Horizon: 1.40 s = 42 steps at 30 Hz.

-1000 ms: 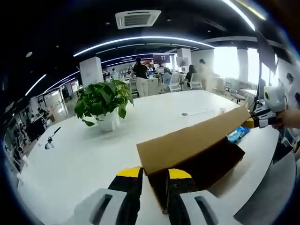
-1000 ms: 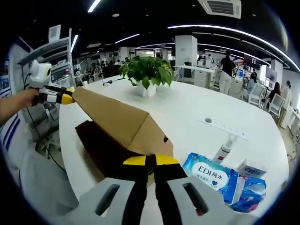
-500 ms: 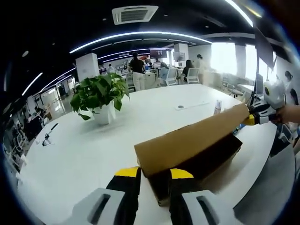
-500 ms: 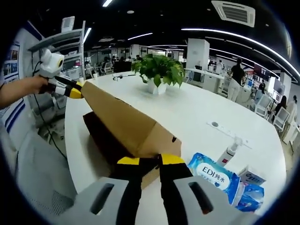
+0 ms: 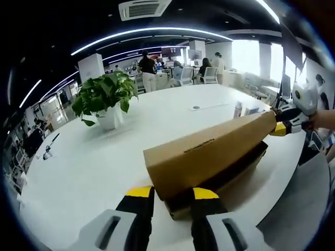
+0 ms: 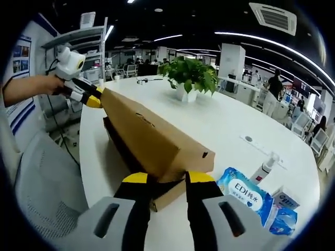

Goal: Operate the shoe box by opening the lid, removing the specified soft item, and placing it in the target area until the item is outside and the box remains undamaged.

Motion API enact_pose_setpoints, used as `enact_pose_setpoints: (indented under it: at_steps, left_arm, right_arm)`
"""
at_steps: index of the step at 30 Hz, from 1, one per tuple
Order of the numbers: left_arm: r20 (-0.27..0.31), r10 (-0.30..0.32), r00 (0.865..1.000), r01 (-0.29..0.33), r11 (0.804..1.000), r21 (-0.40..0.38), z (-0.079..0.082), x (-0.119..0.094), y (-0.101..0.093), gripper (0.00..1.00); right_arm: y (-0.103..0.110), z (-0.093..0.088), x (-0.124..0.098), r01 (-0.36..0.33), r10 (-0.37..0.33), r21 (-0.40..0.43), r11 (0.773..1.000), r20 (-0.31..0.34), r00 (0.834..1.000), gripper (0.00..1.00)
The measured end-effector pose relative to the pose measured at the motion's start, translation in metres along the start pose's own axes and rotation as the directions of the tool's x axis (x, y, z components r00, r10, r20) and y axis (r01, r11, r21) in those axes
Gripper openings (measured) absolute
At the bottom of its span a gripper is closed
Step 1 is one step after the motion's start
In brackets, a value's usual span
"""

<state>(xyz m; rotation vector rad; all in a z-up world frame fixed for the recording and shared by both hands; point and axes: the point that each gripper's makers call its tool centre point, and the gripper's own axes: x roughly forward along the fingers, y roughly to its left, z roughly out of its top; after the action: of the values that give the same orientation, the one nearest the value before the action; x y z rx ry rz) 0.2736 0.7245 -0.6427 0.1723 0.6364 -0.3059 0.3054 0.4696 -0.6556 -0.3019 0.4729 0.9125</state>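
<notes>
Shoe box lid, corrugated card: held at both ends, partly raised over its box on the white desk (image 5: pixel 94 172).

Left gripper (image 5: pixel 166 194) and right gripper (image 6: pixel 163 180) each had jaws clamped on an end of the lid (image 5: pixel 209 154); the box (image 6: pixel 167 194) lay beneath it. Judged light, stiff, easily creased; edge holds suited. Tissue packs (image 6: pixel 246 196) lay beside the box, potted plant (image 5: pixel 102 97) beyond it.

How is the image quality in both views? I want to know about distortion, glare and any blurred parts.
Left gripper view: strong fisheye bending curves the ceiling light strips and the white table; the windows are overexposed, while the cardboard lid is sharp. Right gripper view: the same bending; the lid and tissue pack are sharp, and the distant people are small and soft.
</notes>
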Motion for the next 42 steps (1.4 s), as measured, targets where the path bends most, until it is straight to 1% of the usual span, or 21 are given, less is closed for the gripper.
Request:
enact_pose_setpoints:
  at_steps: [5,11,13,17,22,28,35,42]
  left_arm:
    - [-0.015,-0.013,1.000,0.013,1.000,0.002,-0.006,0.002,-0.002,0.29]
    - [-0.040,-0.037,0.999,0.037,0.999,-0.006,-0.018,0.007,-0.007,0.31]
    - [-0.044,-0.039,0.998,0.039,0.999,-0.008,-0.021,0.008,-0.008,0.32]
    - [-0.062,-0.051,0.997,0.050,0.999,-0.013,-0.027,0.011,-0.009,0.33]
    - [-0.095,-0.070,0.993,0.069,0.998,-0.010,-0.035,0.016,-0.011,0.33]
    - [-0.119,-0.087,0.989,0.086,0.996,-0.013,-0.042,0.020,-0.012,0.33]
    - [-0.141,-0.090,0.986,0.090,0.996,-0.010,-0.048,0.026,-0.013,0.33]
    - [-0.157,-0.091,0.983,0.089,0.996,-0.019,-0.055,0.030,-0.013,0.33]
  right_arm:
    - [0.004,-0.005,0.002,-0.014,0.014,0.006,1.000,-0.010,1.000,0.28]
    - [0.011,-0.014,0.005,-0.041,0.042,0.030,0.999,-0.028,0.999,0.32]
    - [0.012,-0.015,0.005,-0.046,0.046,0.033,0.998,-0.025,0.999,0.33]
    - [0.016,-0.019,0.004,-0.059,0.060,0.025,0.998,-0.028,0.998,0.34]
    - [0.018,-0.025,0.007,-0.070,0.071,0.039,0.997,-0.040,0.997,0.34]
    - [0.020,-0.032,0.011,-0.076,0.079,0.052,0.996,-0.054,0.995,0.35]
    - [0.022,-0.038,0.015,-0.079,0.083,0.060,0.995,-0.069,0.994,0.37]
    - [0.022,-0.044,0.020,-0.076,0.085,0.119,0.990,-0.074,0.994,0.38]
